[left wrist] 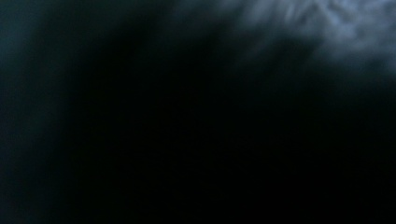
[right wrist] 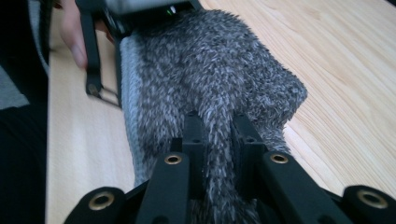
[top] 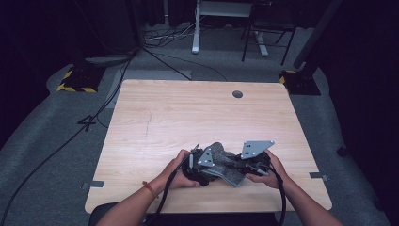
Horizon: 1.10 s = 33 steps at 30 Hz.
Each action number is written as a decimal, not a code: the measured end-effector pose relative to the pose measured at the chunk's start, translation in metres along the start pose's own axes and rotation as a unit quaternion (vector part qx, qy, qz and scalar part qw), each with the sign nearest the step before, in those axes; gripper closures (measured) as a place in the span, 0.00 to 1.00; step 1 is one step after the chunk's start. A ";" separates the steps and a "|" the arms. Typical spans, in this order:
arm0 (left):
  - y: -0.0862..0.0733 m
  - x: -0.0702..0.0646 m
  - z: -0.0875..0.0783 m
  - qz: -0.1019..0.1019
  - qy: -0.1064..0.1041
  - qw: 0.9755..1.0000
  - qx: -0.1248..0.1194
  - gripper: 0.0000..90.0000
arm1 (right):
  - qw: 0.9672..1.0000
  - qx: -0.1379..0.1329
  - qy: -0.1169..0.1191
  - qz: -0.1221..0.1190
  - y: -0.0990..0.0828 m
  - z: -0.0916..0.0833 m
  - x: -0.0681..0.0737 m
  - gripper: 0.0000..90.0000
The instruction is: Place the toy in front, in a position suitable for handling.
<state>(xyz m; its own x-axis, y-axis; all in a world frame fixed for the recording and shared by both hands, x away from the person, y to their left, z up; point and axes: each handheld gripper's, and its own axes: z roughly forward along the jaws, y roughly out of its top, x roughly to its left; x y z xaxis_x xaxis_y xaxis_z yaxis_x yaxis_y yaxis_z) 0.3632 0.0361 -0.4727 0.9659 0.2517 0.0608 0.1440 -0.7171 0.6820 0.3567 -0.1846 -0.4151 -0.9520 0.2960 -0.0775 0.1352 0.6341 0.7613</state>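
Gripping grey fuzzy cloth (right wrist: pixel 205 84) | right hand-held gripper (right wrist: pixel 218 135) clamped on it | left hand-held gripper (top: pixel 200 165) closed on its other end

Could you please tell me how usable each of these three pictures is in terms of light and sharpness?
High view: the table is evenly lit, its surroundings dark, the image slightly soft. Left gripper view: almost black, with a blurred pale patch at the upper right. Right gripper view: well lit; the grey knit cloth is fairly sharp, pinched by the right tool, whose near parts blur.
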 end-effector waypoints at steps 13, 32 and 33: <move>0.003 0.002 -0.012 0.012 0.022 1.000 0.010 0.38 | 0.996 0.047 -0.069 -0.036 0.015 0.014 -0.002 0.88; 0.007 0.000 -0.012 0.017 0.030 0.999 0.020 0.38 | 0.995 0.026 -0.045 -0.086 0.031 0.014 0.026 0.88; 0.008 0.000 -0.013 0.019 0.033 0.999 0.022 0.38 | 0.995 0.030 -0.050 -0.083 0.029 0.014 0.024 0.88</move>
<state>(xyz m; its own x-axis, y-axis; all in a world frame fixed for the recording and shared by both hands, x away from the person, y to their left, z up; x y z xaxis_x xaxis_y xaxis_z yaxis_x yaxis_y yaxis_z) 0.3618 0.0391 -0.4580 0.9548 0.2651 0.1342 0.1189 -0.7548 0.6451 0.3413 -0.1486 -0.4037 -0.9310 0.2512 -0.2650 -0.0030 0.7205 0.6935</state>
